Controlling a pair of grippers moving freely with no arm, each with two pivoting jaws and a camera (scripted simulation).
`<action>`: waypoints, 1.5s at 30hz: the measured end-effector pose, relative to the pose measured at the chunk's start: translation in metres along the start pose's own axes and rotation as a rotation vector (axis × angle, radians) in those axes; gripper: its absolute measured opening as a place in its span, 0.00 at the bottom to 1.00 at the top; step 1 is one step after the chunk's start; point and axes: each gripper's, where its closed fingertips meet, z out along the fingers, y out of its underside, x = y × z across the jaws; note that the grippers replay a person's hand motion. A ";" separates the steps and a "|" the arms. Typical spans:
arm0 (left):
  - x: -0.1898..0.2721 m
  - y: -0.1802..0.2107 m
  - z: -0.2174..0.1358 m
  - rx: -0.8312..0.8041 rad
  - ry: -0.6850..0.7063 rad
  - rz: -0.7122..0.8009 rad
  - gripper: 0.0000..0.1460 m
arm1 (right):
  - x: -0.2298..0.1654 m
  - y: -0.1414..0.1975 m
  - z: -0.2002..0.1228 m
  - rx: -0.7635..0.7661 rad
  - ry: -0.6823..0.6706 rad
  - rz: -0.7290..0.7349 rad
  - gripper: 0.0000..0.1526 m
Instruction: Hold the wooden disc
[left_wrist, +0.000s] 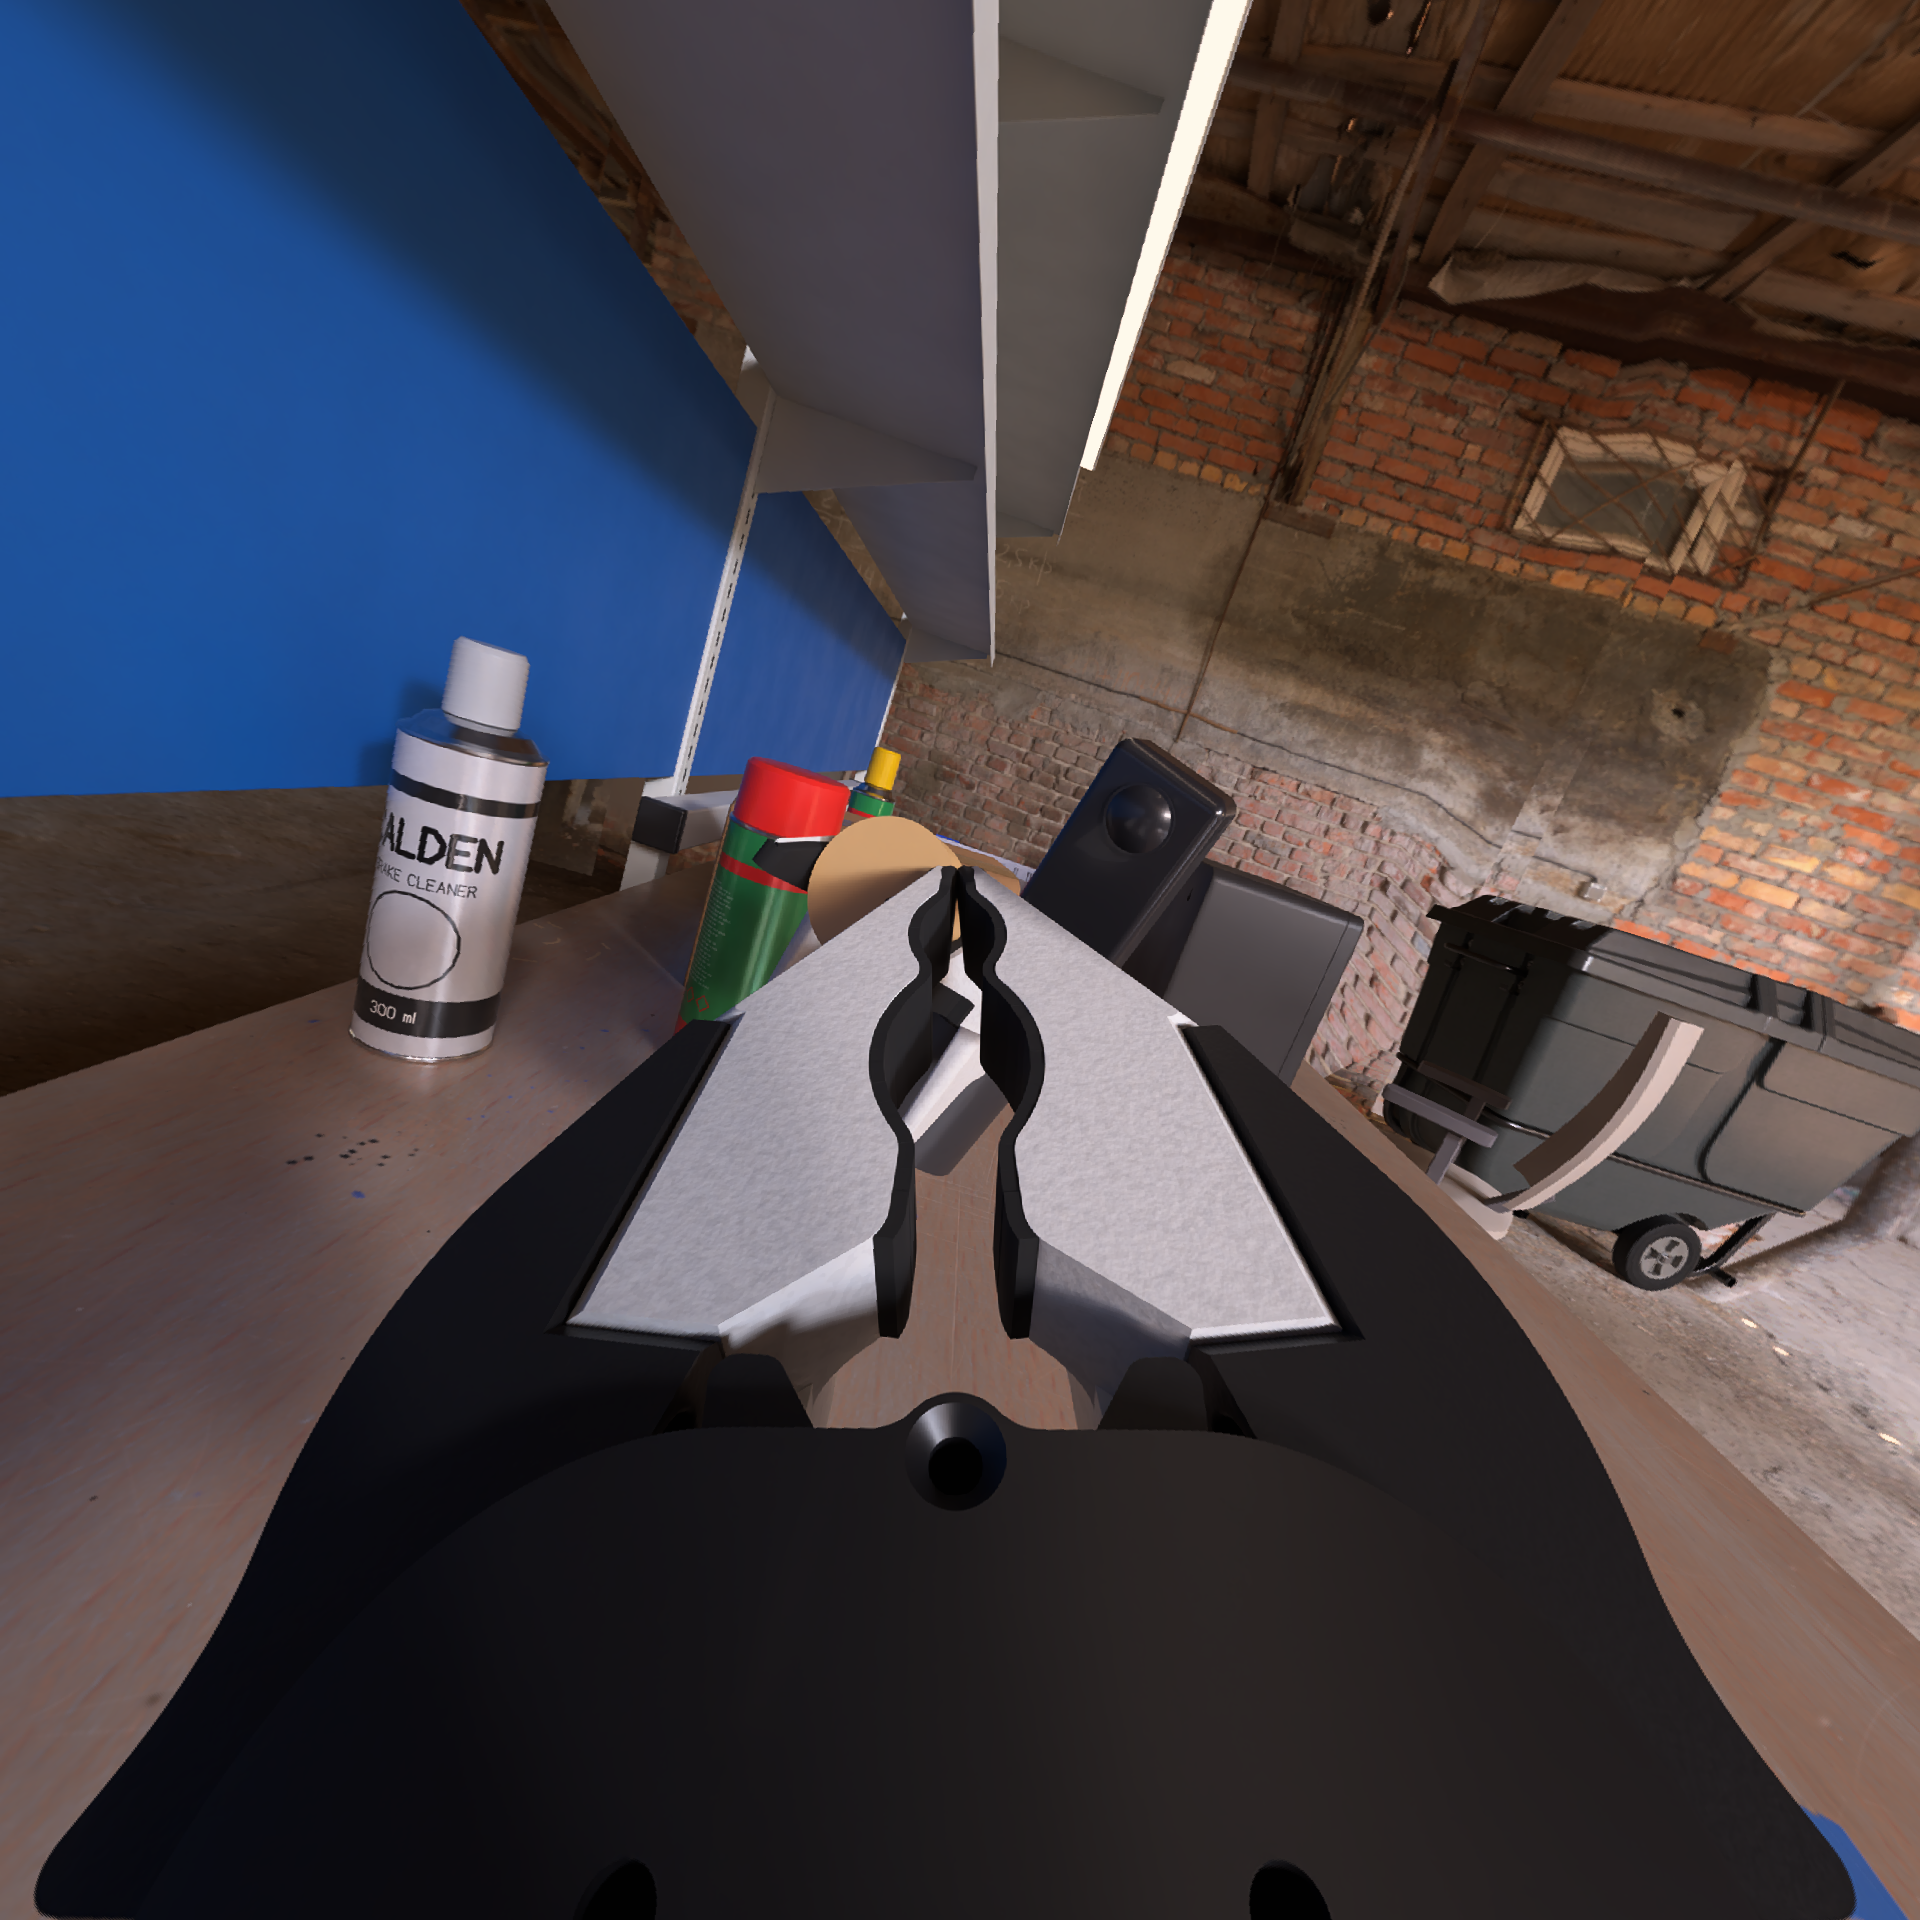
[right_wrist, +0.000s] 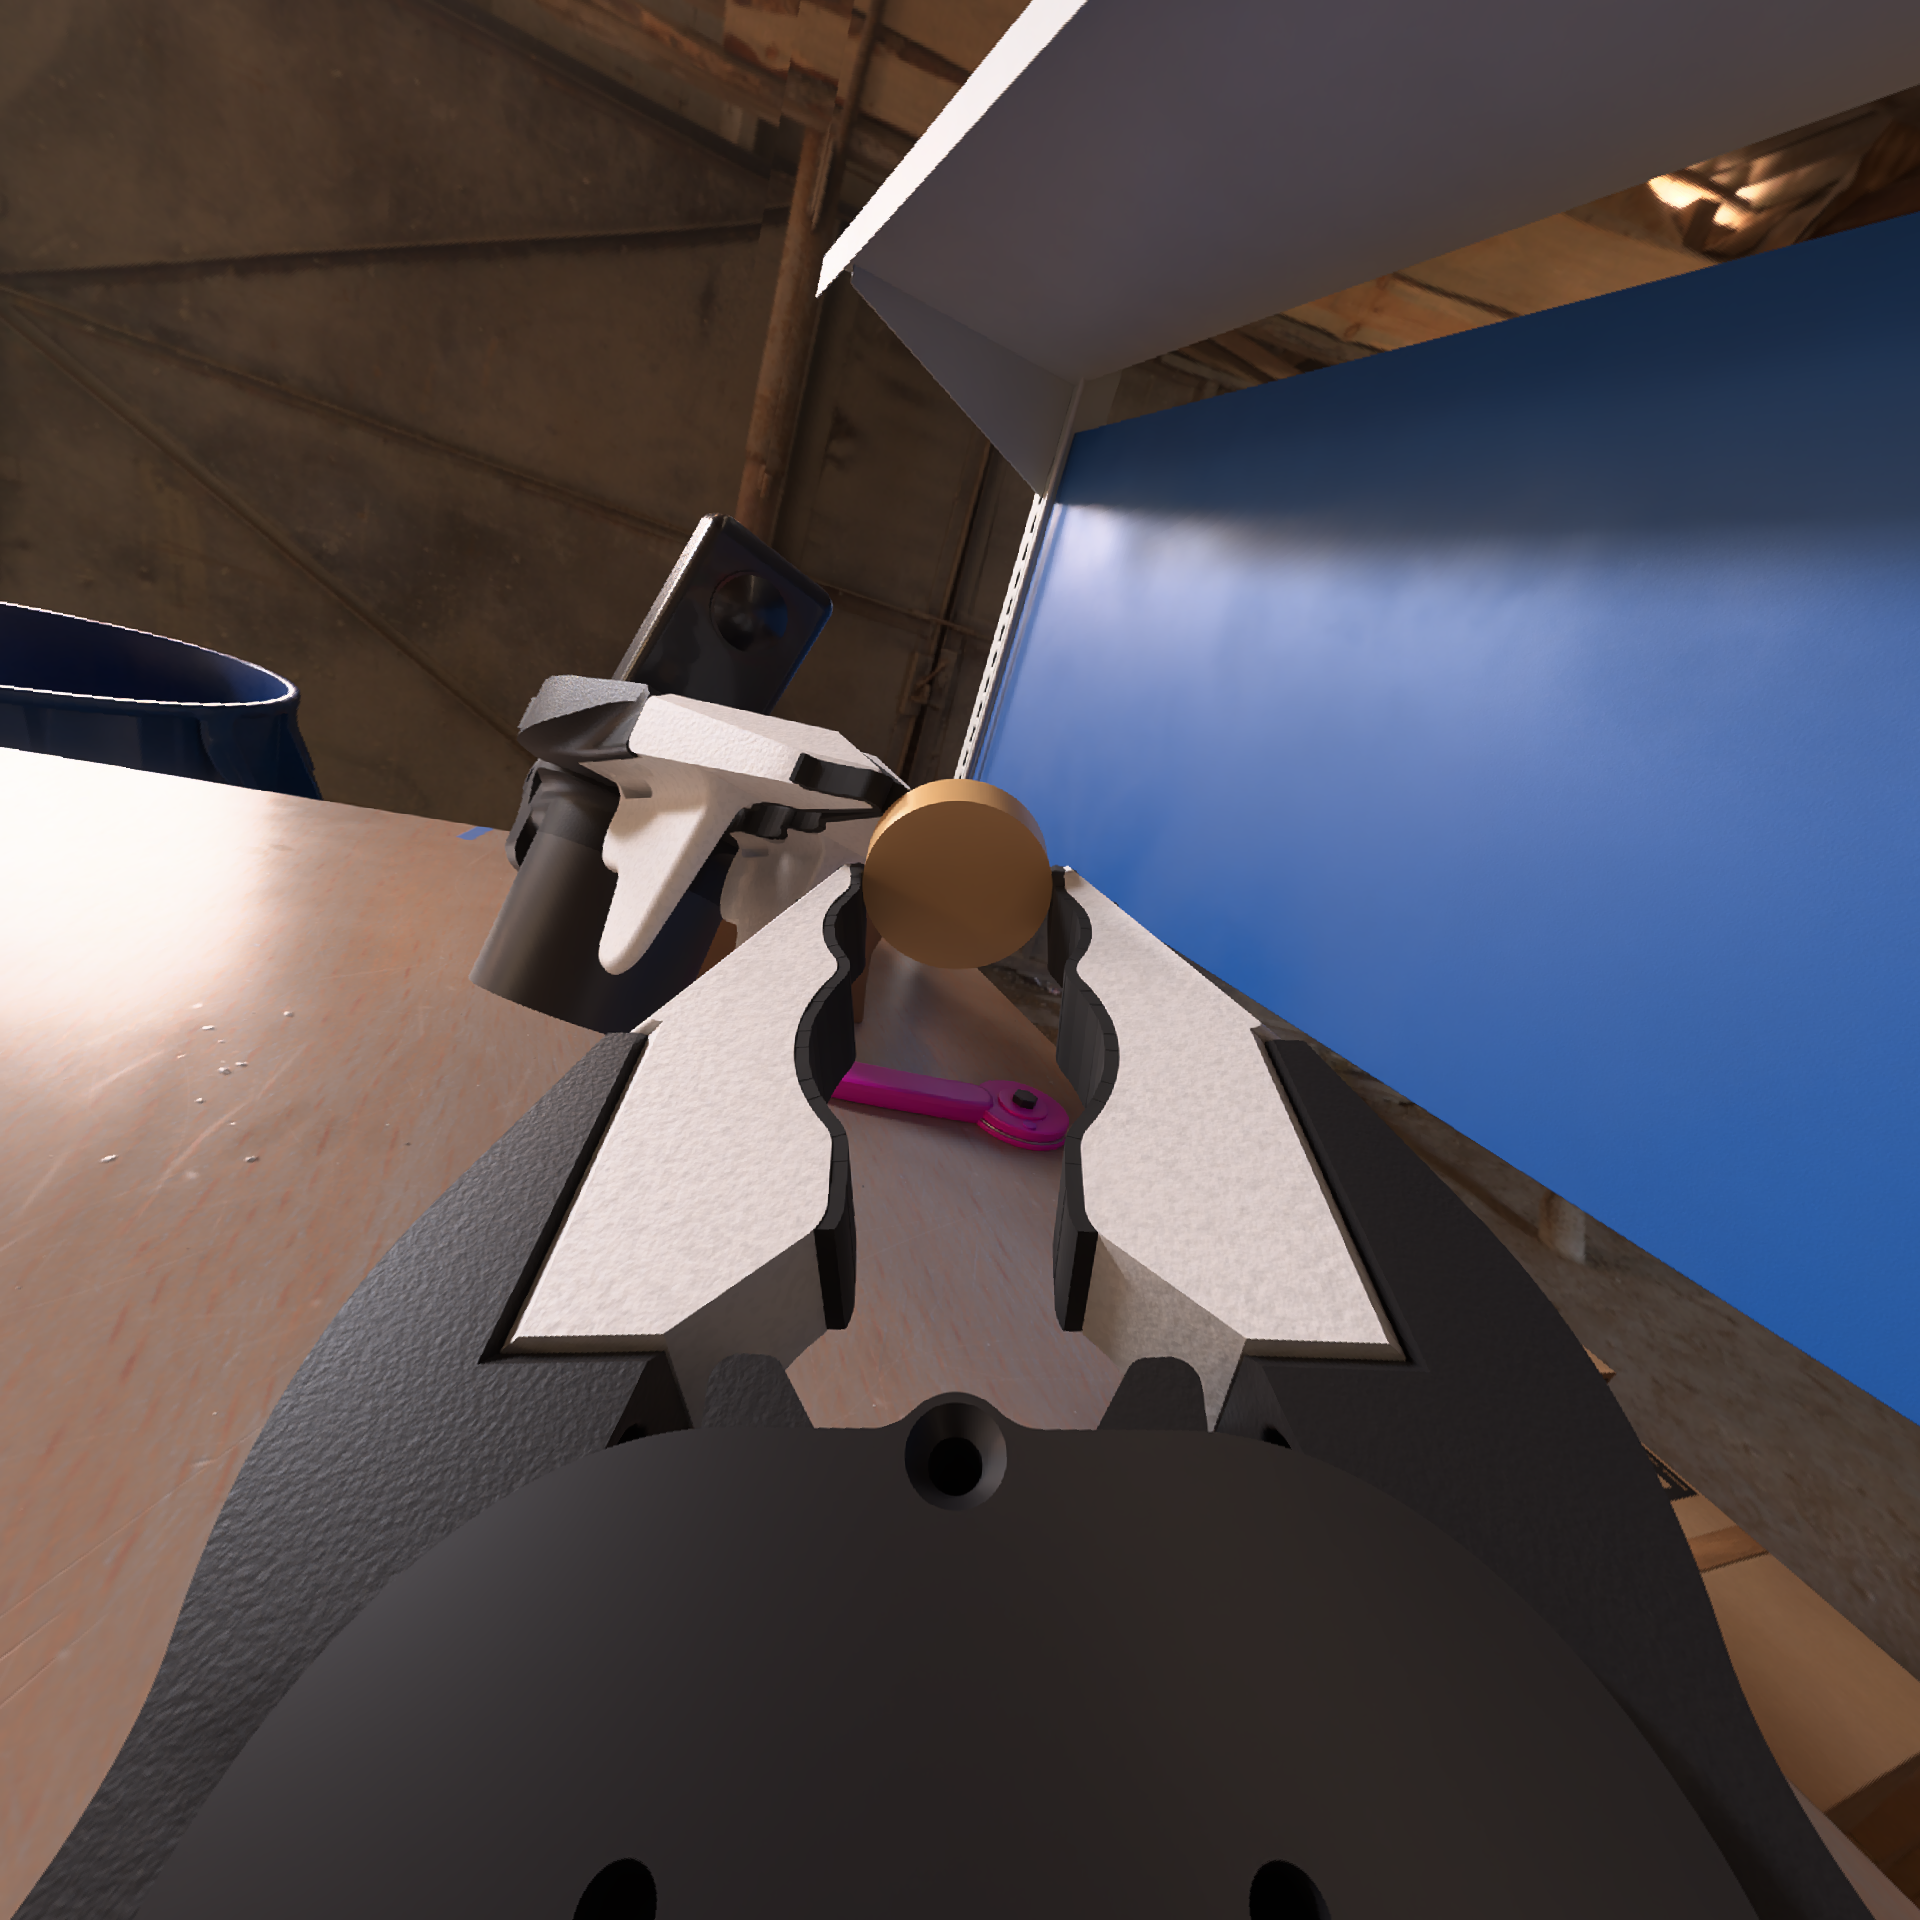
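Pink tool (right_wrist: 951, 1112), right view only

place: pretty clearly a workshop in an old barn or garage
walls: worn red brick wall (left_wrist: 1558, 540), timber roof beams (left_wrist: 1662, 156)
bench: wooden counter (left_wrist: 260, 1299), blue backboard (left_wrist: 312, 416), grey shelves (left_wrist: 883, 312)
stuff: spray cans (left_wrist: 447, 862), wheeled grey bin (left_wrist: 1662, 1091)

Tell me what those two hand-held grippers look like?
Both match: a black, rounded body with a small round hole at its front, and two white, grainy wedge fingers lined with wavy black pads. No cables or sleeves show.
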 end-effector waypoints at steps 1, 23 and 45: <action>0.000 0.000 0.000 -0.001 0.001 -0.001 0.00 | 0.000 0.000 0.000 0.001 -0.001 0.002 0.23; 0.006 -0.001 0.000 0.024 0.086 -0.103 0.00 | -0.001 -0.002 -0.001 0.014 -0.008 0.013 0.23; 0.008 0.002 0.001 0.003 0.089 -0.058 0.00 | -0.001 -0.001 0.001 0.008 -0.011 0.015 0.23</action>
